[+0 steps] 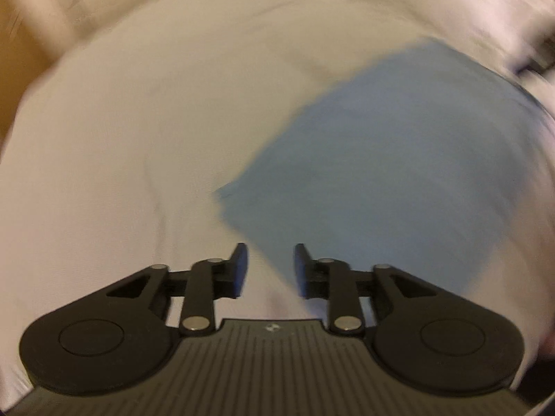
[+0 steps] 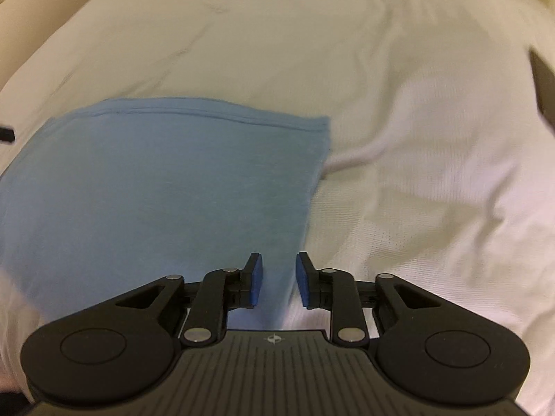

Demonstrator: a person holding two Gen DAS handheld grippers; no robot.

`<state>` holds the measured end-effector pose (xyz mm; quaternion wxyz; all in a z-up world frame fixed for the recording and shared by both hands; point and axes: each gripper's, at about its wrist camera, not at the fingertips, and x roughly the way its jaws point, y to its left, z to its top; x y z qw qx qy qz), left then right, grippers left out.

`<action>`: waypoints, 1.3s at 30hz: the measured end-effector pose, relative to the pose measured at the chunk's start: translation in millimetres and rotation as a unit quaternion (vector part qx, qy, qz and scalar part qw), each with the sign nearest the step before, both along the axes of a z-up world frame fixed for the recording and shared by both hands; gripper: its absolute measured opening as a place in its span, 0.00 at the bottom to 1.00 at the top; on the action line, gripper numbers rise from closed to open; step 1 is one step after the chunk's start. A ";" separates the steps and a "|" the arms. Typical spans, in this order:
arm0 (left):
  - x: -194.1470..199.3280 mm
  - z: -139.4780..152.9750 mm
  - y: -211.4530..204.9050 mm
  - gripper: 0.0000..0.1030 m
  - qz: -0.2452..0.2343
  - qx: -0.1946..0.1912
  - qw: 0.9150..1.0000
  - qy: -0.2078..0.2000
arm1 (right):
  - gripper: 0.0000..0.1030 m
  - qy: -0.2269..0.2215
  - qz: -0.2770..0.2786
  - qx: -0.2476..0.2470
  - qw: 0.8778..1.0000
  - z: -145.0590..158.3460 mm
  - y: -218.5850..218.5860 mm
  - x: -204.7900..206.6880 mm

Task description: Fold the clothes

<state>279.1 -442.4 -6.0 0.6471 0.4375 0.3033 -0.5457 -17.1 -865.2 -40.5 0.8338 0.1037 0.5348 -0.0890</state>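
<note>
A light blue garment [image 2: 166,190] lies folded into a flat rectangle on a white bedsheet [image 2: 416,173]. Its stitched hem runs along the far edge. My right gripper [image 2: 278,279] hovers over the garment's near right edge, jaws apart, blue pads [image 2: 256,279] bare and nothing pinched. In the left wrist view, blurred by motion, the same blue garment [image 1: 399,173] fills the right half. My left gripper [image 1: 270,270] hangs above its near left corner with its jaws apart and nothing between them.
The white sheet [image 1: 121,173] is rumpled with soft creases around the garment. A tan surface [image 1: 14,34] shows past the bed at the far left. A dark object [image 2: 544,86] juts in at the right edge.
</note>
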 end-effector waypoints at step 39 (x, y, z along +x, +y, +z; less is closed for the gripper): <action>-96.3 -72.4 84.0 0.02 -0.211 0.083 0.953 -0.200 | 0.05 0.142 0.212 -0.312 0.915 -62.1 134.1 -47.5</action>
